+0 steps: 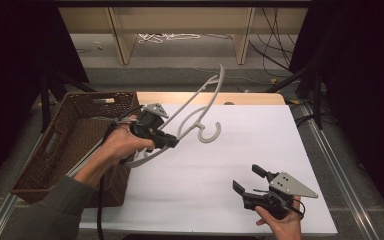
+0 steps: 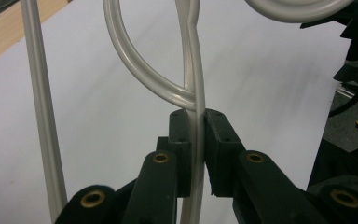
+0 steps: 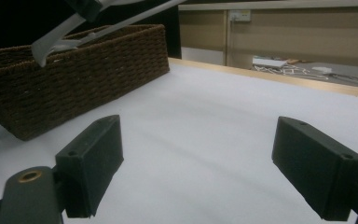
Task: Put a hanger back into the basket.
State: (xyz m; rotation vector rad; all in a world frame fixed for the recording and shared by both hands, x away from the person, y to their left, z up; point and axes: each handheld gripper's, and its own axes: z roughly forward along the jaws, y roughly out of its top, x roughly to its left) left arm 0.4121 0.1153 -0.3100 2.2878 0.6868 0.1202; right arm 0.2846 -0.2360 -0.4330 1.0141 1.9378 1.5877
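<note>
The left gripper (image 2: 196, 140) is pinching one grey plastic hanger (image 1: 192, 117) by a thin bar, holding it tilted in the air just beside the single wicker basket (image 1: 75, 135), perhaps overlapping its near corner. The right gripper (image 1: 250, 181) is resting with its jaws spread wide over the white table (image 1: 220, 165), gripping nothing

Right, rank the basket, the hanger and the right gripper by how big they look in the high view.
Largest to smallest as they look in the high view:
1. basket
2. hanger, long but thin, and raised off the table toward the camera, which may flatter it
3. right gripper, plainly the smallest
</note>
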